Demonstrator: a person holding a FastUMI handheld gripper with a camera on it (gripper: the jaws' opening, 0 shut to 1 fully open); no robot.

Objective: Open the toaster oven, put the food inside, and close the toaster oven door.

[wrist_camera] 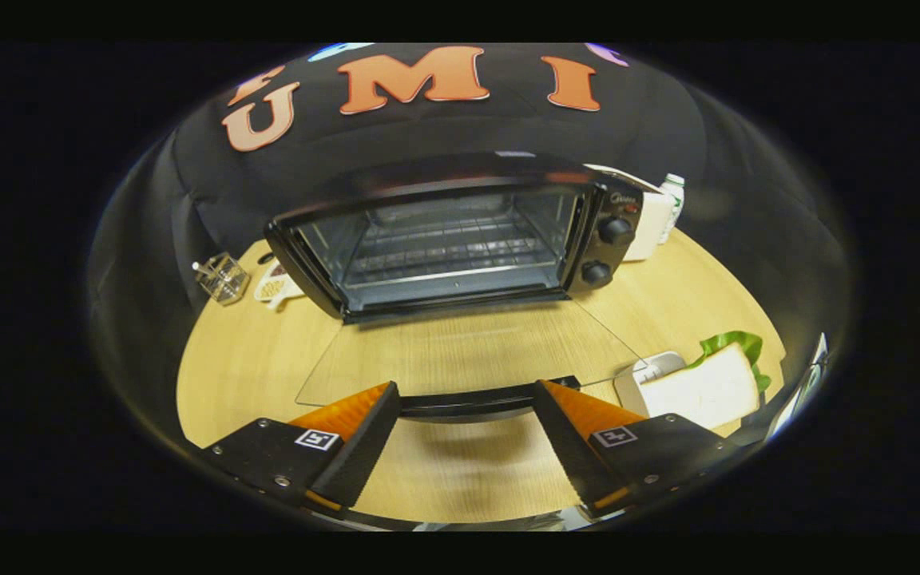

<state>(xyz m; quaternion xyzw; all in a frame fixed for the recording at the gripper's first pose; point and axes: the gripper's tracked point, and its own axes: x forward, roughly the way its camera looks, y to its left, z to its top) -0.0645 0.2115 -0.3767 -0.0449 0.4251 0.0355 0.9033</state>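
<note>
One relation matters now: the sandwich (pixel 706 389) lies on the surface (pixel 252 359) to the right of the tool (pixel 466 415), beside its right finger, not ahead. The tool's fingers stand wide apart, holding nothing, the door handle (pixel 468 399) between their tips. The toaster oven (pixel 460 235) gapes open straight beyond.

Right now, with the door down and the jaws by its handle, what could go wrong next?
1. The gripper is open with the handle between its jaws; pulling back carelessly could snag it and drag the oven.
2. The glass door lies flat, nearly see-through; swinging across to the sandwich could hit it.
3. The sandwich sits by the table edge, lettuce hanging out; a loose grasp may shed filling.
</note>
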